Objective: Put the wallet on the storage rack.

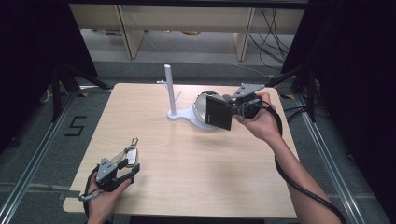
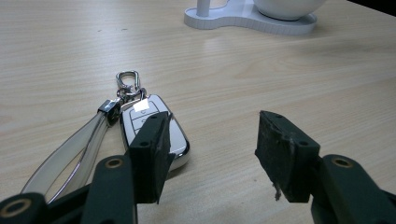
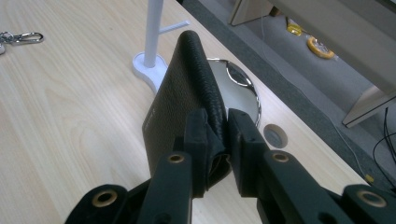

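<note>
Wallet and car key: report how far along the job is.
Done: the right gripper has clamped the black wallet and holds it above the bowl on the white stand. In hand: placing the wallet, apparently. Left: the car key lies on the table, beside the open left gripper, not gripped.

A lab or recording studio: a pale wooden table (image 1: 187, 158) stands on grey carpet between black curtains (image 1: 28, 46) and black tripod legs (image 1: 63, 81), with loose black cables (image 1: 273, 32) on the floor and a black tape numeral 5 (image 1: 74, 126).
</note>
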Demonstrator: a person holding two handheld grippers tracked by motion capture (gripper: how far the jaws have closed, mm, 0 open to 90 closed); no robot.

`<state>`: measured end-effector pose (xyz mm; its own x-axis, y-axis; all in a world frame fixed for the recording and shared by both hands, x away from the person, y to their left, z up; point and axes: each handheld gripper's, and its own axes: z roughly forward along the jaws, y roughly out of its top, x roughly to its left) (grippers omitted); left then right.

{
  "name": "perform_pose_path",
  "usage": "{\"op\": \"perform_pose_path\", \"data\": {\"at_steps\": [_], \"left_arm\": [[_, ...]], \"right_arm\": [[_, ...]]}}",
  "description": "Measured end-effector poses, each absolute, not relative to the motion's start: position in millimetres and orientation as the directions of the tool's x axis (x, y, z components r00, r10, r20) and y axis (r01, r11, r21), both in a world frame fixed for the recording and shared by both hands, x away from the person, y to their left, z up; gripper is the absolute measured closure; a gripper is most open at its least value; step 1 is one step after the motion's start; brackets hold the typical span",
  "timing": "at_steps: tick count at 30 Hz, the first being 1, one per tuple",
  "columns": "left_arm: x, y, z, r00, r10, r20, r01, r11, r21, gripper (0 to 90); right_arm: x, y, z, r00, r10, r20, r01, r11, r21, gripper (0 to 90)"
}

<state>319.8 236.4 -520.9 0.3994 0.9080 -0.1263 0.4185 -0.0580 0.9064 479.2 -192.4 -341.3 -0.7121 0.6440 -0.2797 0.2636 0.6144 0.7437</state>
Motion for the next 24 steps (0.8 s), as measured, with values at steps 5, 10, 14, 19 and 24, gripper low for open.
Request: {"op": "perform_pose_path", "data": {"at_steps": [5, 10, 14, 19, 24], "left_arm": [[320, 237, -521, 0.397, 0.909, -0.128, 0.417, -0.054, 0.907, 44.1], [320, 237, -521, 0.396, 0.909, -0.131, 0.416, -0.050, 0.908, 44.1], [320, 237, -521, 0.394, 0.910, -0.132, 0.414, -0.047, 0.909, 44.1], [320, 237, -522, 0.390, 0.911, -0.133, 0.418, -0.047, 0.907, 44.1], [320, 237, -522, 0.394, 0.910, -0.133, 0.419, -0.048, 0.907, 44.1]], "right_arm": [[487, -190, -336, -0.708, 0.652, -0.271, 0.268, 0.603, 0.751, 79.4], [494, -185, -334, -0.693, 0.668, -0.271, 0.265, 0.586, 0.766, 79.4], [503, -181, -334, -0.687, 0.674, -0.273, 0.257, 0.577, 0.775, 79.4], [512, -177, -335, -0.680, 0.680, -0.274, 0.255, 0.570, 0.781, 79.3], [520, -174, -340, -0.672, 0.691, -0.267, 0.263, 0.559, 0.786, 79.3]]}}
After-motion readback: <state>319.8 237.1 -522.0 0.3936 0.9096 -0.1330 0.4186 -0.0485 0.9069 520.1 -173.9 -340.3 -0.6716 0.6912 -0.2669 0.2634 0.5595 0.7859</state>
